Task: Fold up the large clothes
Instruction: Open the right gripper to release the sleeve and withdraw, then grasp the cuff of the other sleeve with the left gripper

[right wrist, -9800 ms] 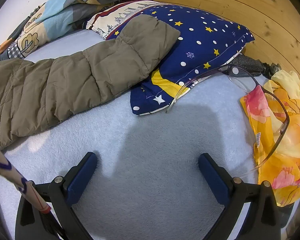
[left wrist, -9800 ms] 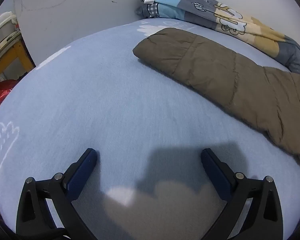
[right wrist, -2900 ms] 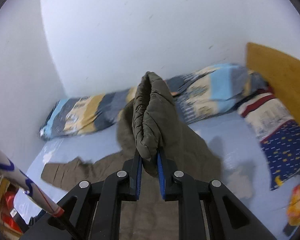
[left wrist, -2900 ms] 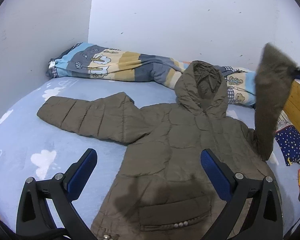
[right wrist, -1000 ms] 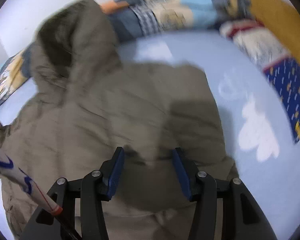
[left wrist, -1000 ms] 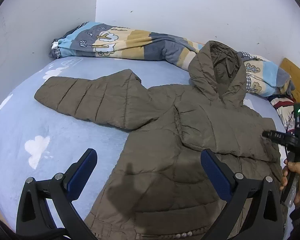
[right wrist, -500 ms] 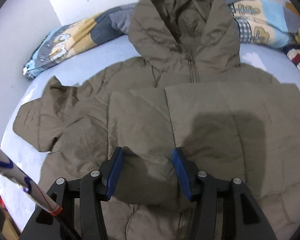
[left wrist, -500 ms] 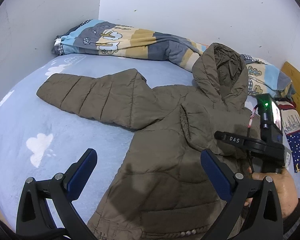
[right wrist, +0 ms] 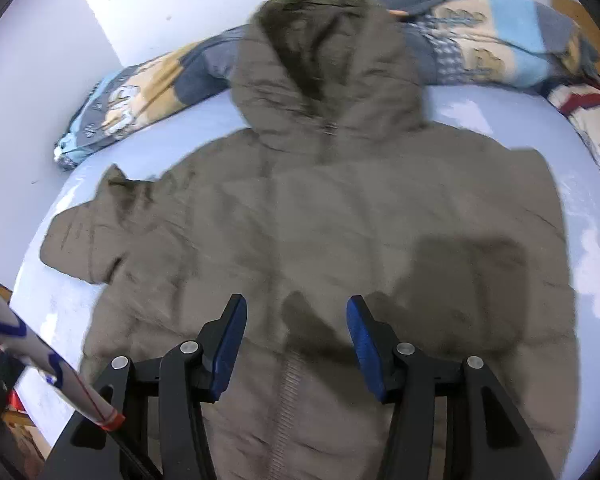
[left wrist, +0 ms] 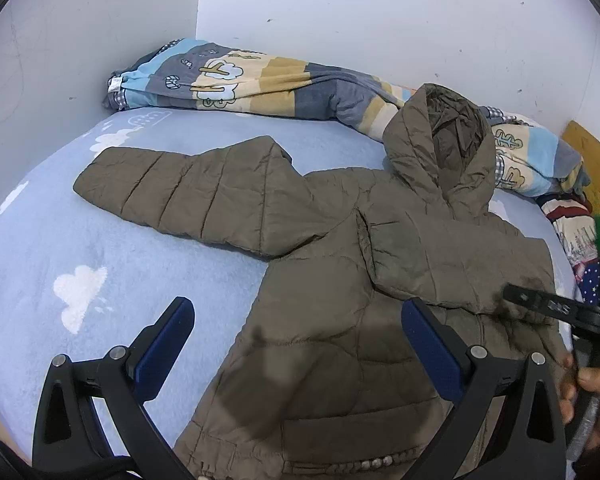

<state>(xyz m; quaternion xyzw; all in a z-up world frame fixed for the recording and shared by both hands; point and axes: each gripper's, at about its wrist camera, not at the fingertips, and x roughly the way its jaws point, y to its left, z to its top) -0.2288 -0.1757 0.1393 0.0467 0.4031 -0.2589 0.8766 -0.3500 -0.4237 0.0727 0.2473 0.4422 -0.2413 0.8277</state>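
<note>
**One sleeve in, one sleeve to go**

I have the jacket (left wrist: 340,280) lying face up on the bed (left wrist: 60,248), its hood (left wrist: 440,140) pointing at the rolled blanket (left wrist: 228,80) by the wall. One sleeve is already laid across the chest just below the hood. The other sleeve (left wrist: 188,192) stretches out flat on the sheet, away from the jacket's body and towards the corner of the wall.

My left hand-held gripper (left wrist: 296,344) hovers above the jacket's lower edge with its jaws wide apart and nothing between them. My right hand-held gripper (right wrist: 296,344) hangs over the zip line below the chest, its jaws partly apart and free of the cloth; I see only its shadow on the fabric.

As I judge it, the step now is the outstretched sleeve. To do it well, I would bring the left hand-held gripper out to the cuff end, pinch the full padded thickness rather than the outer shell alone, and lift only enough to clear the jacket. Then I would swing it over so the crease falls at the shoulder seam, level with the folded sleeve. The quilting is puffy and likely springs back, so I would press it flat before letting go.
</note>
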